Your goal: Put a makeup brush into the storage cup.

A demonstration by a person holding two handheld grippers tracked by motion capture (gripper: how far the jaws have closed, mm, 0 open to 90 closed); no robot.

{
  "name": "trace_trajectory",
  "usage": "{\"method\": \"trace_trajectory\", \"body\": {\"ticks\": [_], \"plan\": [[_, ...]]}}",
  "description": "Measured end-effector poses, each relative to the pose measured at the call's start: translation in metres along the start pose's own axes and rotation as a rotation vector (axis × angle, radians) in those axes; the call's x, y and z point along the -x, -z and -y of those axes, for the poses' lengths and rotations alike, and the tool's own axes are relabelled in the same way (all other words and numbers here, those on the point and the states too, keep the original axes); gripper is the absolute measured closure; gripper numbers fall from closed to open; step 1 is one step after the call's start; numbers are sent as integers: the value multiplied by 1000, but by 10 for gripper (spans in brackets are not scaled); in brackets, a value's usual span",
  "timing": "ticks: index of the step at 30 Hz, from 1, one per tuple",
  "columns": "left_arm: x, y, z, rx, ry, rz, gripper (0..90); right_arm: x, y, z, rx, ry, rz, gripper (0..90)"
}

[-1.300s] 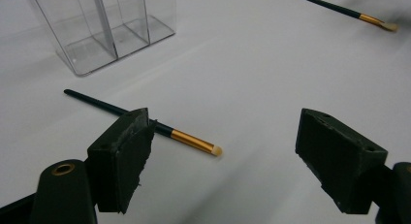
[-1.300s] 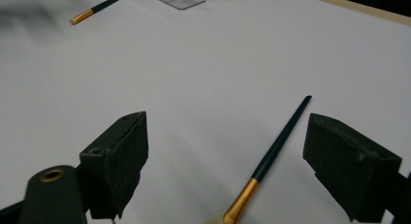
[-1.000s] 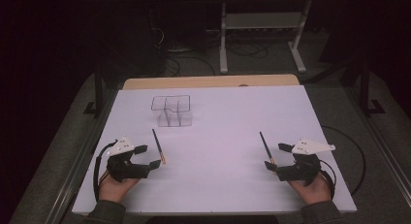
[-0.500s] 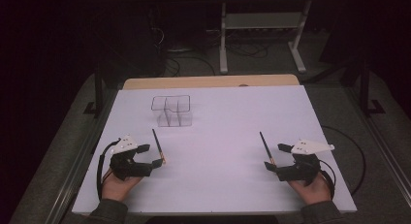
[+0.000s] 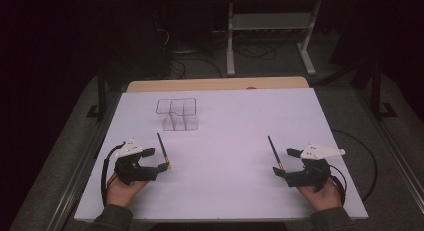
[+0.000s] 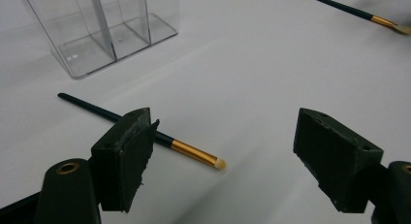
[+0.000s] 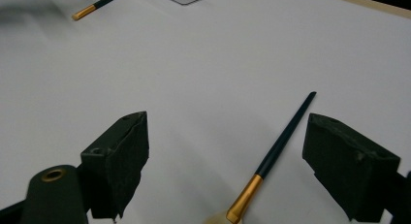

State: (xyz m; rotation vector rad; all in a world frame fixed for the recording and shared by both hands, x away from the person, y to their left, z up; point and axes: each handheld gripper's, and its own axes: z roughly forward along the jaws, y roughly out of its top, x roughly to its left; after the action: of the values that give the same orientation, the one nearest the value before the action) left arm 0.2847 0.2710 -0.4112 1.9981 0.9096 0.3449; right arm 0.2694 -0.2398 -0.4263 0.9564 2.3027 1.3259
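Two dark-handled brushes with gold ferrules lie flat on the white table (image 5: 225, 141). The left brush (image 5: 162, 150) (image 6: 191, 153) sits just ahead of my left gripper (image 5: 156, 160) (image 6: 225, 132), which is open; the handle passes behind its left jaw and the bristle tip points into the gap. The right brush (image 5: 274, 152) (image 7: 281, 141) lies between the jaws of my open right gripper (image 5: 284, 162) (image 7: 225, 127), closer to the right jaw. Neither gripper touches a brush. A clear divided organizer (image 5: 177, 114) (image 6: 106, 25) stands empty beyond the left brush.
A wooden strip (image 5: 215, 84) runs along the table's far edge. Black cables (image 5: 360, 161) trail from the grippers near the side edges. Beyond the table are a dark floor and a metal stand (image 5: 270, 26).
My left gripper has tilted and shifted slightly by the left brush. The right gripper and both brushes have stayed where they were.
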Motion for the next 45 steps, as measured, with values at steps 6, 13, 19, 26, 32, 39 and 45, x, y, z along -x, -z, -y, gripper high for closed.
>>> {"method": "trace_trajectory", "body": {"ticks": [6, 13, 19, 26, 32, 39, 45], "plan": [[0, -1, 0, 3, 15, -1, 214, 0, 0, 0, 0, -2, -1, 162], [-3, -1, 0, 4, 16, -9, 215, -3, -2, -3, -8, 4, -2, 165], [-3, 0, 0, 5, 21, -11, 215, -6, -5, -6, -26, 9, -11, 165], [-5, 3, 0, 19, 28, -12, 214, -12, -6, -15, -25, 24, -21, 165], [-4, 6, 0, 20, 29, -11, 215, -16, -7, -27, -38, 43, -30, 165], [-3, 10, 2, 23, 27, -9, 214, -25, -19, -53, -74, 58, -61, 160], [-2, 13, 3, 31, 10, -7, 213, -37, -35, -81, -98, 79, -101, 161]]}}
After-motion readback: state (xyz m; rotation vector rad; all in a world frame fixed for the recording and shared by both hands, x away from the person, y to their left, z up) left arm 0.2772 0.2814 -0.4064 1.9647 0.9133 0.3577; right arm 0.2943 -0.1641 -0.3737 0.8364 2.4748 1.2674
